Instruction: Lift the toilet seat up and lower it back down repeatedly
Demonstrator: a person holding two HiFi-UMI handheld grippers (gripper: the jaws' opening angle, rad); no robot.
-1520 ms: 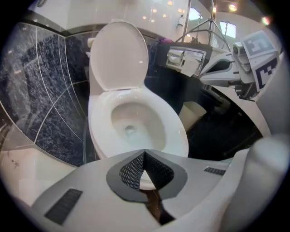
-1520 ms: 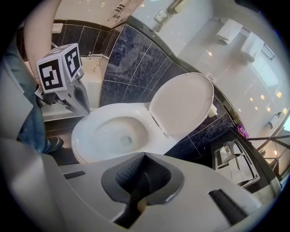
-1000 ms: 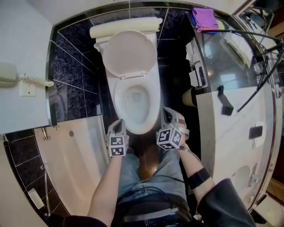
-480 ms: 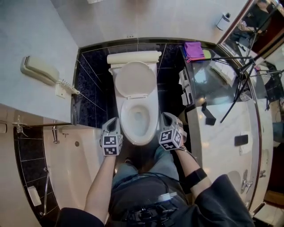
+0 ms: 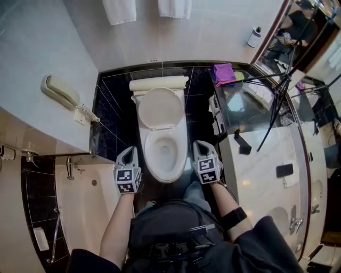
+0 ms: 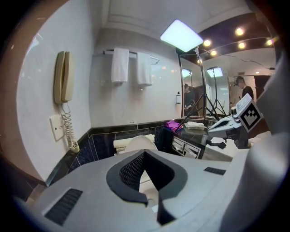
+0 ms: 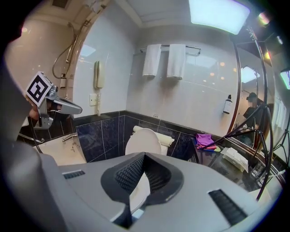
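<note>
The white toilet stands against the dark tiled wall. Its lid is raised against the tank, and the seat ring seems to lie down on the bowl. My left gripper hangs beside the bowl's front left, shut and empty. Level with it at the front right is my right gripper, likewise shut on nothing. Neither touches the toilet. Past my left gripper in the left gripper view the lid shows low and far. The right gripper view shows my right gripper with the lid well beyond it.
A bathtub lies to the left under a wall phone. On the right runs a glass and marble counter with a purple cloth and a tripod. Towels hang on the back wall.
Both grippers have lifted away from the bowl's front rim and spread a little. The head view has risen, so the toilet looks smaller and more wall shows.
</note>
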